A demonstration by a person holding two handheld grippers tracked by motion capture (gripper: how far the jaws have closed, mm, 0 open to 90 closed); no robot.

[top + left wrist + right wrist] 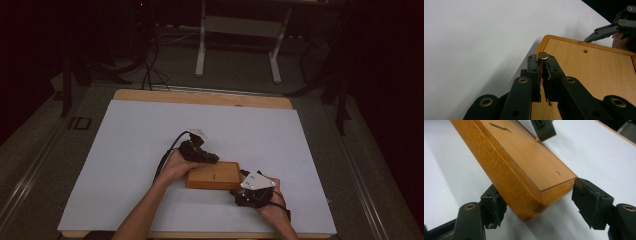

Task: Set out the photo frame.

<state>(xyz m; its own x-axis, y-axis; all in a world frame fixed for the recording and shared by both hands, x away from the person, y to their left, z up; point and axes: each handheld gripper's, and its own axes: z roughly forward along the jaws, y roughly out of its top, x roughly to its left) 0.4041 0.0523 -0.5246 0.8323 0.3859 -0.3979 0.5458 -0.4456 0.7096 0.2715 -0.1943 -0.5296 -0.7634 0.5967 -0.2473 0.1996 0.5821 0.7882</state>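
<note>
White sheet (130, 165) covers a wooden table (200, 96) w/ the far edge left bare; room beyond is dark, grey floor, a white table frame (240, 30) at the back, cables on the floor at left. Both forearms come in from the bottom edge. Left hand (172, 167) reaches fwd & inward, left gripper (212, 159) over the near-left part of a flat wooden box (212, 175) lying on the sheet near the front, a bit right of centre. In the left gripper view its jaws are pressed nearly together, pinching a small brass-coloured cylinder (542, 56) upright at the tips, just above the box's top near its corner. Right hand (272, 210) sits low at the box's right end; right gripper (537, 197) is spread wide, jaws straddling the box's corner, left pad looks to be against the side, right pad just apart from the end face.
</note>
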